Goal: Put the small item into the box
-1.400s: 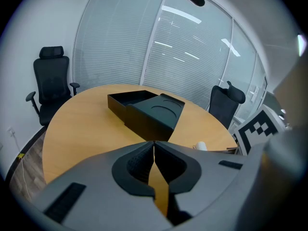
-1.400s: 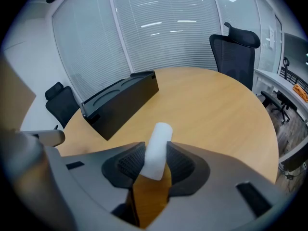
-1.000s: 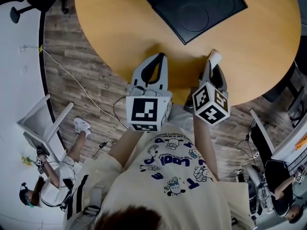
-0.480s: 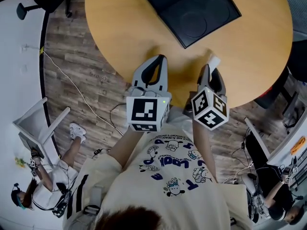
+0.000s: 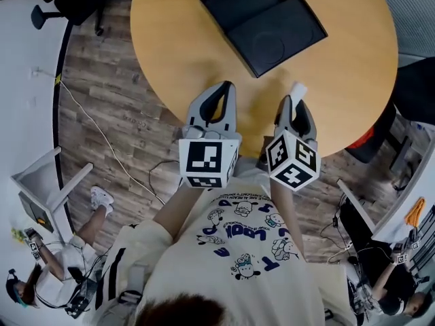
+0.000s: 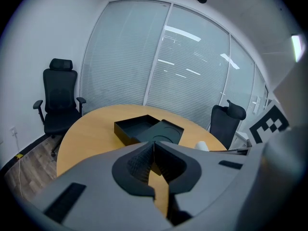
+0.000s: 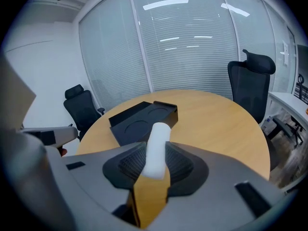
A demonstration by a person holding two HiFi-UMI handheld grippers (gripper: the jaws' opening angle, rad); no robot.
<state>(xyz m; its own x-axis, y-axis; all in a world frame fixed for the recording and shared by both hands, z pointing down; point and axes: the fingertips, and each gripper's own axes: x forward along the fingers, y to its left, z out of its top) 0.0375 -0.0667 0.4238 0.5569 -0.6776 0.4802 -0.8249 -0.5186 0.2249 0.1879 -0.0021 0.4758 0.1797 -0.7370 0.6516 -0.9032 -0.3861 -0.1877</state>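
A small white cylindrical item [image 7: 157, 149] is clamped between the jaws of my right gripper [image 7: 156, 162]; its tip [image 5: 298, 89] pokes out past the jaws in the head view. An open black box [image 5: 264, 20] with its lid lying beside it sits on the far part of the round wooden table [image 5: 170, 39], ahead of both grippers. My left gripper [image 5: 219, 100] hovers over the table's near edge, jaws pressed together with nothing between them. The box [image 6: 147, 130] appears ahead in the left gripper view and the box [image 7: 142, 121] likewise in the right gripper view.
Black office chairs [image 6: 60, 97] [image 7: 252, 85] stand around the table before glass walls with blinds. Cables run over the wood floor [image 5: 102, 134] at the left. Another person [image 5: 41, 270] sits at the lower left, and desks with gear [image 5: 394, 202] stand at the right.
The head view has shifted so the table and box sit lower and more centred in frame. Both grippers keep their places over the table's near edge, the right still holding the white item.
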